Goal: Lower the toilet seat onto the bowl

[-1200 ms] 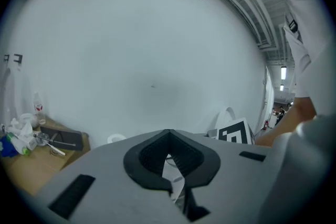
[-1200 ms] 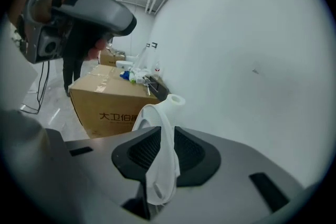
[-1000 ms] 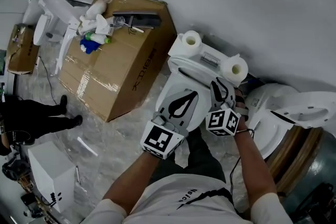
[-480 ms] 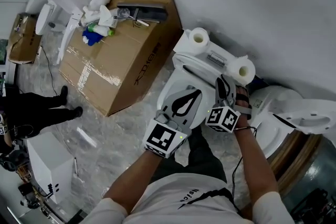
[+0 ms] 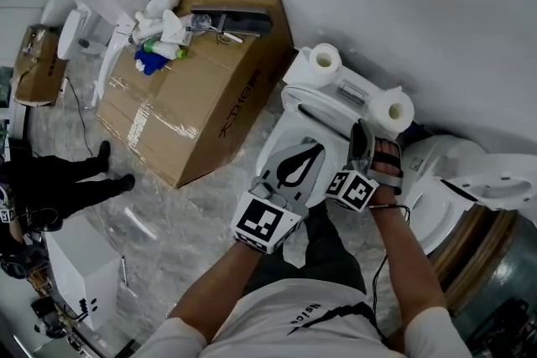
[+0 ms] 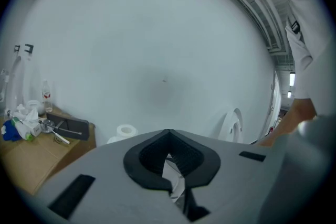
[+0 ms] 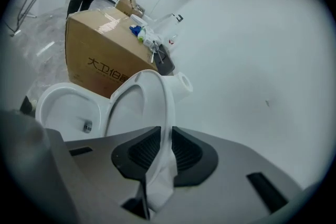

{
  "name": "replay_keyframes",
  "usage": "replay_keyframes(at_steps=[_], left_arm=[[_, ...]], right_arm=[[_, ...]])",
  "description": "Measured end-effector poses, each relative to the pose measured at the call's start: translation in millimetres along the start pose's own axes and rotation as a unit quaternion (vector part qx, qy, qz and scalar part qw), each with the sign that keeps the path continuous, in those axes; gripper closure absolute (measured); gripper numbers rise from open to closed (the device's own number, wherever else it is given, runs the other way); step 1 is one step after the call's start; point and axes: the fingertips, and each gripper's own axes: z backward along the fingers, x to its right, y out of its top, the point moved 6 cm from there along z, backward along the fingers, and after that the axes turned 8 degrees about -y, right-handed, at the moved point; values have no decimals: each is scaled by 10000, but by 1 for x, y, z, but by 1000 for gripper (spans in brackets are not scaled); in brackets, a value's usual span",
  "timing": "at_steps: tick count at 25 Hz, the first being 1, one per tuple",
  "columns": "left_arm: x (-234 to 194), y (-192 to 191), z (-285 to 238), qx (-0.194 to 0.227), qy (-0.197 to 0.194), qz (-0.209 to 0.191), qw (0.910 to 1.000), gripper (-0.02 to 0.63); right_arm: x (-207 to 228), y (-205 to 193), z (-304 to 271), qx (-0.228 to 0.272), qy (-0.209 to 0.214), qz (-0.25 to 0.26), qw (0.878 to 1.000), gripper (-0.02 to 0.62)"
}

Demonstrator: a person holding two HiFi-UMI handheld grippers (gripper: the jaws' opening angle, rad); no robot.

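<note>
Right tongs (image 7: pixel 157 165) clamp the tilted toilet seat (image 7: pixel 149 75), bowl (image 7: pixel 52 94) at its 9 o'clock, left tongs (image 6: pixel 169 157) closed, empty; we judge a slip on smooth plastic could slam it down

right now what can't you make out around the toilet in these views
- Bowl: head view, covered by the toilet seat and the left gripper.
- Toilet seat: left gripper view, blocked by that gripper's own body.
- Labels of the bottles on the cardboard box: head view, too small.
- Bystander: head view, cut off by the left edge.
</note>
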Motion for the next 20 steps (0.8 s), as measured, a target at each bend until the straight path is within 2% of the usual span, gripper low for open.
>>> replay_keyframes(at_steps=[13, 17, 20], left_arm=[[-12, -2, 33, 77, -5, 78, 9999, 598], [-13, -3, 36, 88, -24, 107, 9999, 598], [-13, -3, 39, 102, -54, 90, 9999, 598]], right_arm=[[-12, 5, 6, -294, -279, 483, 9980, 522], [-10, 8, 9, -248, -99, 94, 9996, 522], [-7, 8, 16, -108, 374, -584, 9975, 523]])
